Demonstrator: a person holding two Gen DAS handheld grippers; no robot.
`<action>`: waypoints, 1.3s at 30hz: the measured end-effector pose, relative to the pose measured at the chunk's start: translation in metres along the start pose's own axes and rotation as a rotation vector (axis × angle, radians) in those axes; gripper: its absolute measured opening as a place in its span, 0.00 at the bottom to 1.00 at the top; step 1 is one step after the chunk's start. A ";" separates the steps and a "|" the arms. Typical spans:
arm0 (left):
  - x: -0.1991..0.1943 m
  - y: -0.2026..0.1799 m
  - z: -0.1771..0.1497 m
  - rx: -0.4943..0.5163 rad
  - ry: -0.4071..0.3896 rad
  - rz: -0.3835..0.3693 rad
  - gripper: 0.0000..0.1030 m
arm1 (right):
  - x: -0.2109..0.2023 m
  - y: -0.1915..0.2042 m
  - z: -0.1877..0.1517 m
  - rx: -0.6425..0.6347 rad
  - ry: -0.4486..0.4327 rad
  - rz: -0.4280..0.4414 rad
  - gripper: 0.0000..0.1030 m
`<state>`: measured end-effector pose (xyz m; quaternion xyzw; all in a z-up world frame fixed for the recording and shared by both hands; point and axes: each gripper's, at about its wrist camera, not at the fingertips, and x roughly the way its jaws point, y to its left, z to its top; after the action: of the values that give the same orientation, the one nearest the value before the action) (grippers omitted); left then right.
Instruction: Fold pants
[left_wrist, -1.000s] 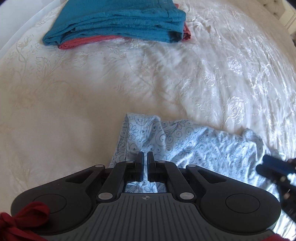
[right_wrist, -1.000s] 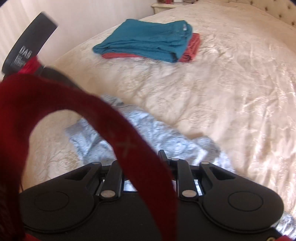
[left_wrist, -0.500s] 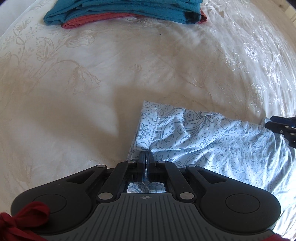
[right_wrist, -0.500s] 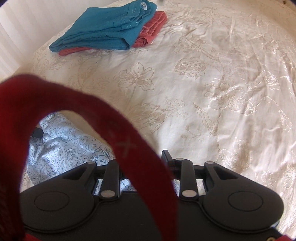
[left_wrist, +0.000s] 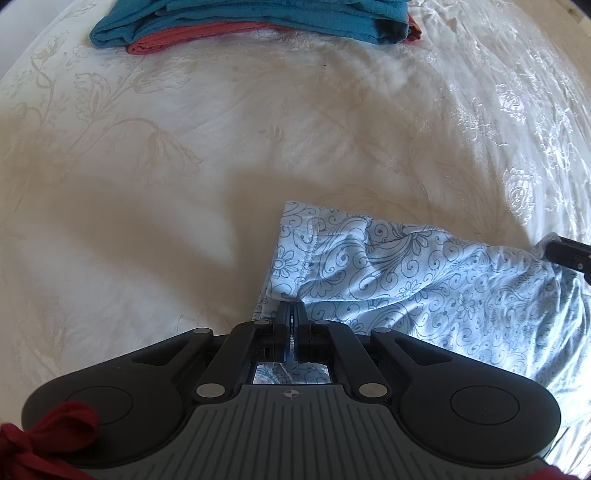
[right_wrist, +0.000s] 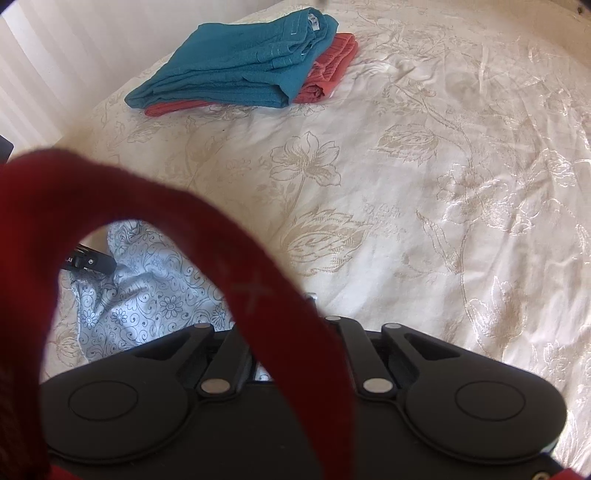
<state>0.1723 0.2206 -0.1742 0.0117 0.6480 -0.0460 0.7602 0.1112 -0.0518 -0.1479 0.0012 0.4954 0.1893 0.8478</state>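
Note:
The light blue pants with a dark swirl print (left_wrist: 424, 273) lie stretched on the cream bedspread; they also show in the right wrist view (right_wrist: 147, 295). My left gripper (left_wrist: 291, 308) is shut on the pants' left edge near the hem. My right gripper's fingertips are hidden behind a red strap (right_wrist: 258, 295); in the left wrist view its tip (left_wrist: 569, 253) sits at the pants' right end. The left gripper's tip (right_wrist: 92, 262) shows in the right wrist view at the cloth's far end.
A folded teal garment (right_wrist: 240, 66) lies on a folded coral one (right_wrist: 332, 66) at the far side of the bed (right_wrist: 443, 184); the stack also shows in the left wrist view (left_wrist: 258, 18). A white wall (right_wrist: 55, 55) stands at far left.
Both grippers have moved apart and lower toward the bed, pulling the crumpled pants out into a flatter, stretched strip. The folded stack now sits further up in the left view.

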 end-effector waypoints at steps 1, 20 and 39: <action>-0.001 0.001 -0.001 -0.003 -0.001 -0.004 0.03 | -0.002 -0.002 0.002 0.016 -0.021 -0.014 0.09; -0.014 0.041 0.007 -0.020 -0.022 0.093 0.03 | 0.010 -0.018 0.016 0.127 -0.089 -0.233 0.29; -0.035 0.090 -0.035 -0.161 -0.040 0.053 0.03 | 0.037 0.172 0.027 -0.290 0.003 0.192 0.36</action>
<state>0.1398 0.3145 -0.1491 -0.0332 0.6336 0.0261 0.7725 0.0952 0.1251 -0.1326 -0.0743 0.4616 0.3389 0.8164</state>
